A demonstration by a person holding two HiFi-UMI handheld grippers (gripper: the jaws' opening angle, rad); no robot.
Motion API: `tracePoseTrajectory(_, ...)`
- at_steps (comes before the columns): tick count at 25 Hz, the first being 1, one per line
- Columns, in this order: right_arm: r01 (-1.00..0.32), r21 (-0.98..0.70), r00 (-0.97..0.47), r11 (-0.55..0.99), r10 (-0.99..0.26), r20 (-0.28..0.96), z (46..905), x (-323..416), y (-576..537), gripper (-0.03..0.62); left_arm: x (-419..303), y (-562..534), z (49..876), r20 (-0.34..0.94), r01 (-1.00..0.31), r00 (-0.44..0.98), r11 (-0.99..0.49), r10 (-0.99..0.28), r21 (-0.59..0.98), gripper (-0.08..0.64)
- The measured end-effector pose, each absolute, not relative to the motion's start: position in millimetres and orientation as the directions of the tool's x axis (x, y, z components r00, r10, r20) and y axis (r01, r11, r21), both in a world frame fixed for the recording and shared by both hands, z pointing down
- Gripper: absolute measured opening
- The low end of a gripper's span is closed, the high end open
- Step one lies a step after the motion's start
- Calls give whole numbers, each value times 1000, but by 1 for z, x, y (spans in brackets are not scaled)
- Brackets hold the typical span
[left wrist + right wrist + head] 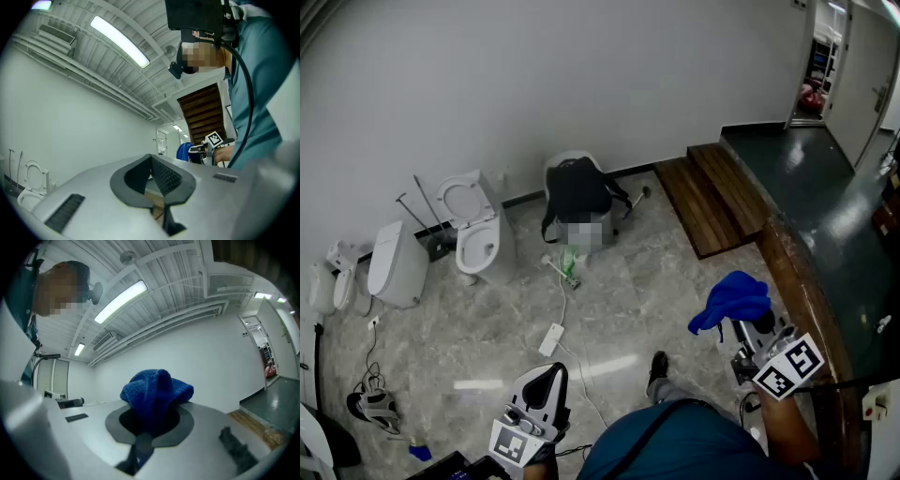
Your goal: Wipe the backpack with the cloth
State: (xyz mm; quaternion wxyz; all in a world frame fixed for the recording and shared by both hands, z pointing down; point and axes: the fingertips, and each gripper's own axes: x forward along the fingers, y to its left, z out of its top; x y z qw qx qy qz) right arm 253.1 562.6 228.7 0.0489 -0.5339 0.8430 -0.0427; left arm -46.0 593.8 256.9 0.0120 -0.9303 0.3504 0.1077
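Observation:
The black backpack (578, 192) rests on a white seat against the far wall, a few steps ahead of me. A bunched blue cloth (731, 302) sticks up from my right gripper (742, 326) at the lower right, which is shut on it. In the right gripper view the cloth (157, 390) fills the gap between the jaws and hides the tips. My left gripper (550, 375) is held low at the bottom centre, pointing up, shut with nothing in it. The left gripper view shows its pads (161, 174) meeting, with the cloth (183, 151) seen beyond them.
A white toilet (475, 230) and another white fixture (397, 266) stand left of the backpack. A wooden step (712, 192) lies to the right, beside a dark raised floor with a wooden edge (797, 281). Cables and a white power strip (551, 338) lie on the marble floor.

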Motion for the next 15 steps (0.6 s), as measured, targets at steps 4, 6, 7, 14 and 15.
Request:
tracePoseTrajectory(4, -868, -183, -466, 461, -885, -20, 255, 256, 486, 20, -31, 521, 260, -187, -650, 737, -757, -649, 67, 5)
tracePoseTrajectory(6, -858, -206, -480, 471, -877, -5, 256, 260, 454, 20, -23, 490, 255, -188, -646, 740, -760, -646, 73, 5)
tracePoseTrajectory(7, -855, -193, -490, 482, -871, -6, 250, 265, 436, 20, -17, 473, 252, -203, -647, 736, -759, -646, 73, 5)
tracePoseTrajectory(14, -794, -214, -577, 569, -816, -33, 255, 262, 321, 20, 7, 388, 250, -181, -699, 688, -709, -702, 92, 5)
tracePoseTrajectory(15, -787, -232, -583, 571, -812, -20, 254, 259, 307, 20, 7, 373, 243, -166, -703, 689, -706, -706, 86, 5)
